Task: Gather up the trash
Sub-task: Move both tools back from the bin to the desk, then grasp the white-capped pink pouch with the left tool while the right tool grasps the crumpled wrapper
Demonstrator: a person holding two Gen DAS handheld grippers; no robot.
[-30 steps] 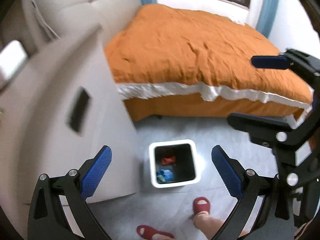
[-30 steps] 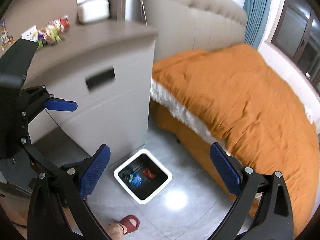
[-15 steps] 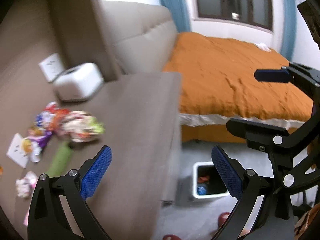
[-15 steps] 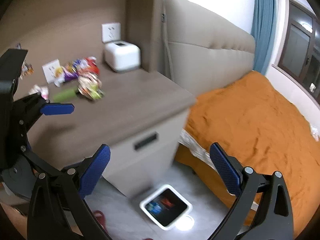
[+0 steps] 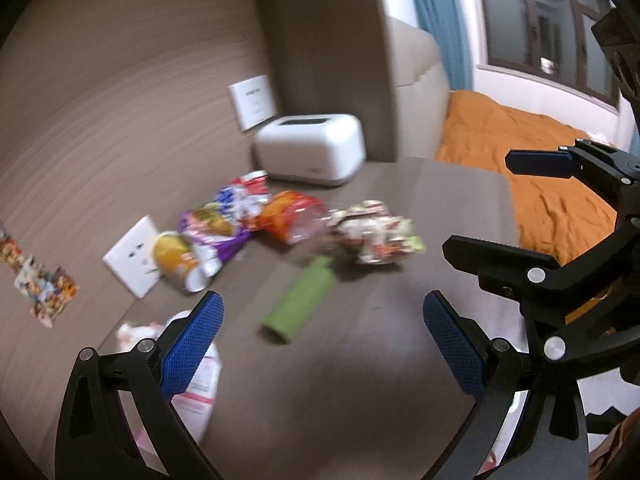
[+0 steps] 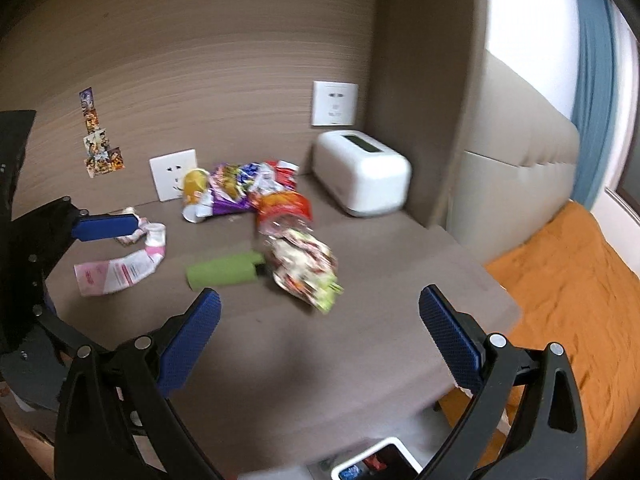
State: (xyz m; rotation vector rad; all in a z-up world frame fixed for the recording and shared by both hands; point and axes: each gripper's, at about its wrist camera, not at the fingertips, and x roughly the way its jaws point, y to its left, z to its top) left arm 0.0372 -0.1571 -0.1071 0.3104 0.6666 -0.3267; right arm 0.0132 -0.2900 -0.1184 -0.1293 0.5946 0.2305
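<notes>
Trash lies on the brown nightstand top (image 5: 360,360): a green tube (image 5: 298,306) (image 6: 226,271), a crumpled light wrapper (image 5: 376,232) (image 6: 306,270), an orange bag (image 5: 290,212) (image 6: 282,206), a purple bag (image 5: 216,226) (image 6: 230,194), a yellow cup (image 5: 178,258) (image 6: 194,190) and a pink-white wrapper (image 6: 116,274) (image 5: 196,384). My left gripper (image 5: 320,344) is open and empty above the top, just short of the green tube. My right gripper (image 6: 318,338) is open and empty, also above the top. The white trash bin (image 6: 372,466) shows on the floor below the nightstand's front edge.
A white box-shaped device (image 5: 310,148) (image 6: 360,172) stands at the back of the nightstand by the wall. Wall sockets (image 6: 174,174) sit behind the trash. The bed with an orange cover (image 5: 532,160) (image 6: 568,300) lies to the right, with a padded headboard (image 6: 516,160).
Both grippers have swung up from the floor and bin to face the nightstand top and its trash. Both stay open and empty.
</notes>
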